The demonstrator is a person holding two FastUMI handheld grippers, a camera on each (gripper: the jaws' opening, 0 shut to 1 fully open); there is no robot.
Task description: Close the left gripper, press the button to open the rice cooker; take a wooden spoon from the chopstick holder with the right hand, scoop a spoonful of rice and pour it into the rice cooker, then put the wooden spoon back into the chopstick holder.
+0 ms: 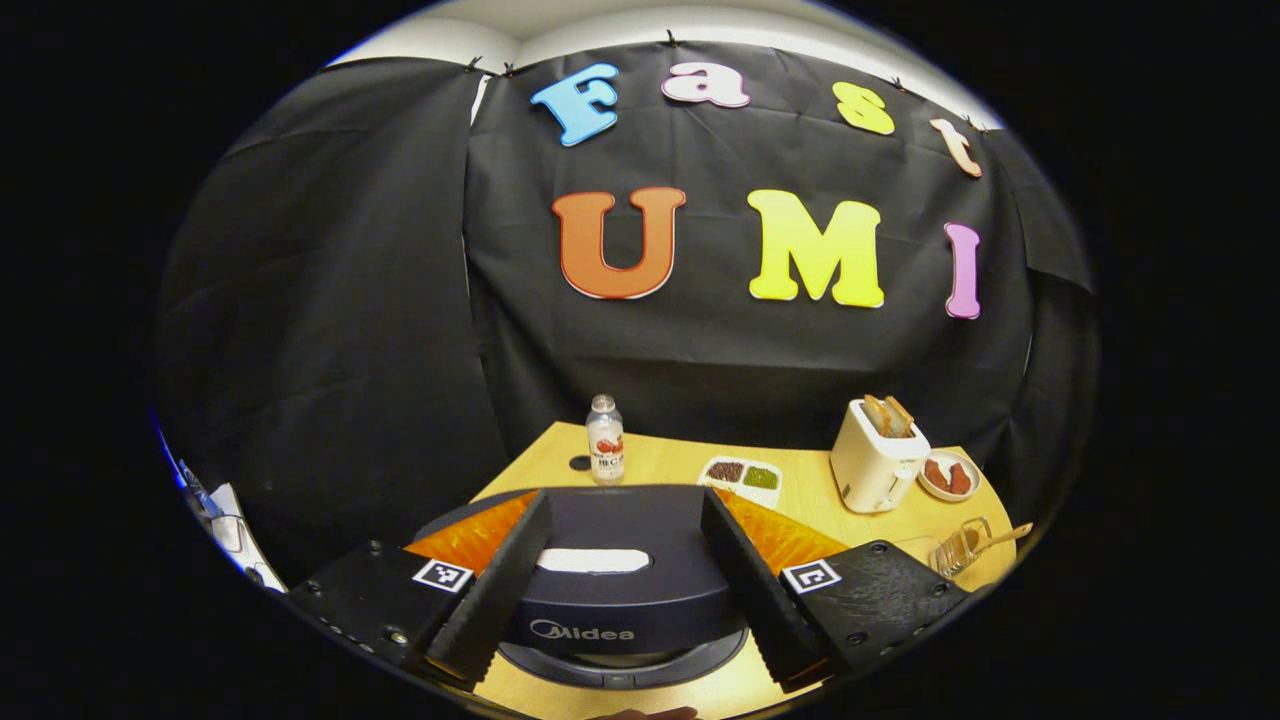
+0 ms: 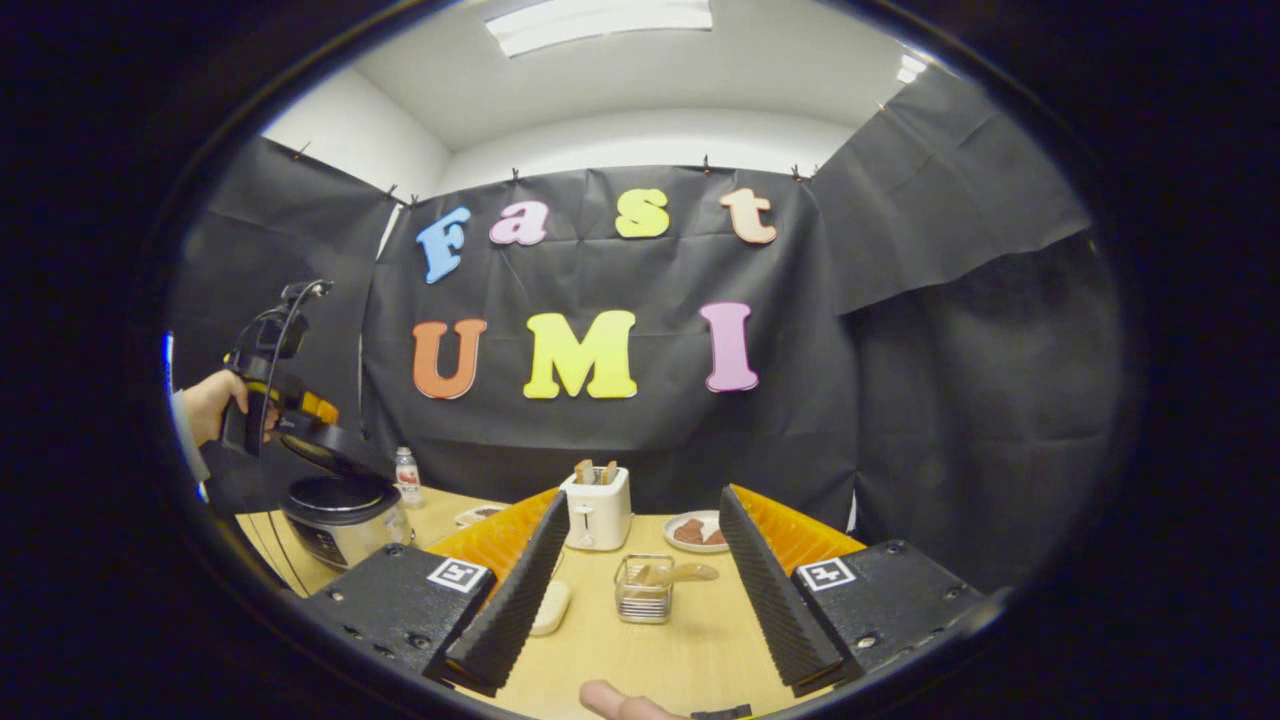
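Observation:
The rice cooker (image 1: 620, 600) fills the space under my left gripper (image 1: 630, 660), its dark lid and a white button (image 1: 595, 560) showing between the wide-open fingers. In the right gripper view the cooker (image 2: 345, 520) stands at the table's left. A hand holds the left gripper (image 2: 315, 425) just above it, and the lid looks tilted up there. A wooden spoon (image 2: 685, 573) leans in the wire chopstick holder (image 2: 643, 592), straight ahead of my open, empty right gripper (image 2: 640, 665). Holder (image 1: 958, 552) and spoon (image 1: 1003, 536) also lie far right in the left gripper view.
On the wooden table (image 2: 690, 640) stand a white toaster (image 2: 597, 510) holding bread, a plate (image 2: 695, 530) of brown food, a small bottle (image 2: 406, 475) and a pale oval dish (image 2: 550, 606). A divided tray (image 1: 741, 477) sits behind the cooker. A fingertip (image 2: 615, 700) shows at the bottom.

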